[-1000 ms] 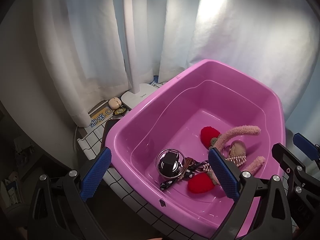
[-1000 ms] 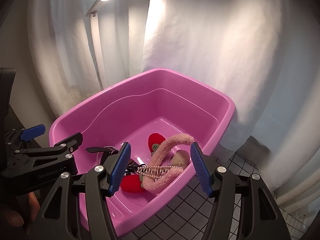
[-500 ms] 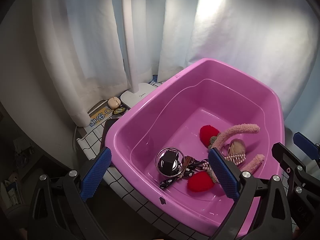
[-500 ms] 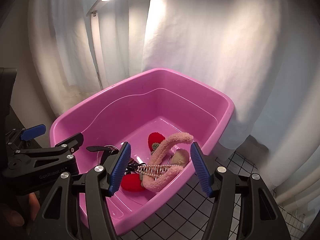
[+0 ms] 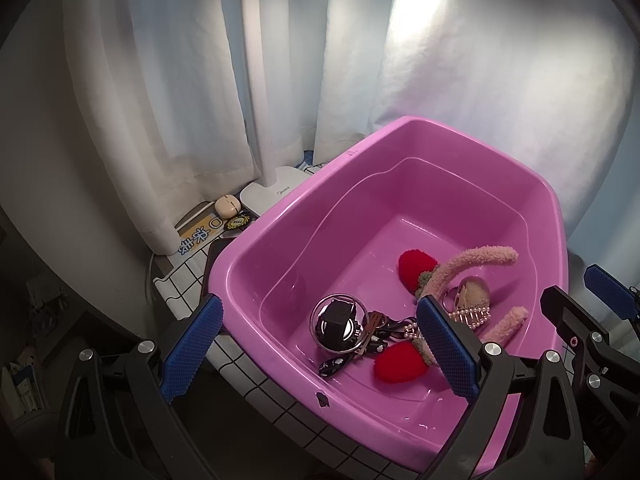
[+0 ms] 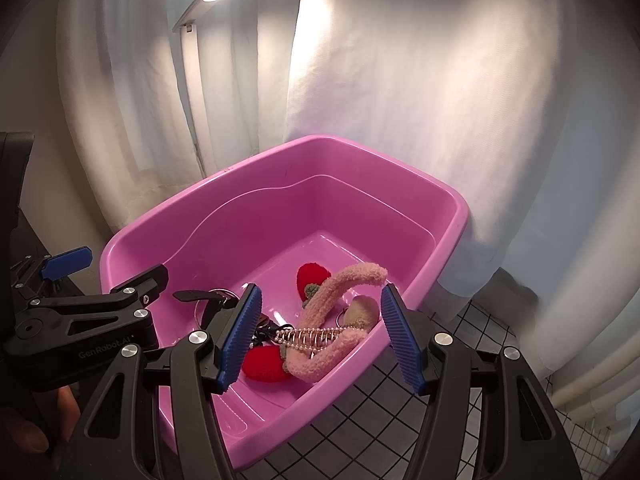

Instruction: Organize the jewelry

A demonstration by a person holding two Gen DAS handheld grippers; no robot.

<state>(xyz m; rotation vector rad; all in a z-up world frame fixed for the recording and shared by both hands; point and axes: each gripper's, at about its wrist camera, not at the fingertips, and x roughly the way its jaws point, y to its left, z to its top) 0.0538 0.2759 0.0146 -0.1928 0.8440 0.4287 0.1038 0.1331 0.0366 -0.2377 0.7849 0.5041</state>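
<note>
White curtains (image 5: 480,80) (lamp (image 5: 256,92) beside) back the pink basin (image 5: 280,236).

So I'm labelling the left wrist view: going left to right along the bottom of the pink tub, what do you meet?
Shiny round case → dark strap bundle → near red pompom → pearl hair clip, all inside the pink tub.

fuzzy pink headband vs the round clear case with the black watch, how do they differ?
The fuzzy pink headband is soft, long and curved; the round clear case is hard, shiny and compact. The headband arches over a pearl hair clip; the case sits flat. Both lie in the pink plastic tub.
</note>
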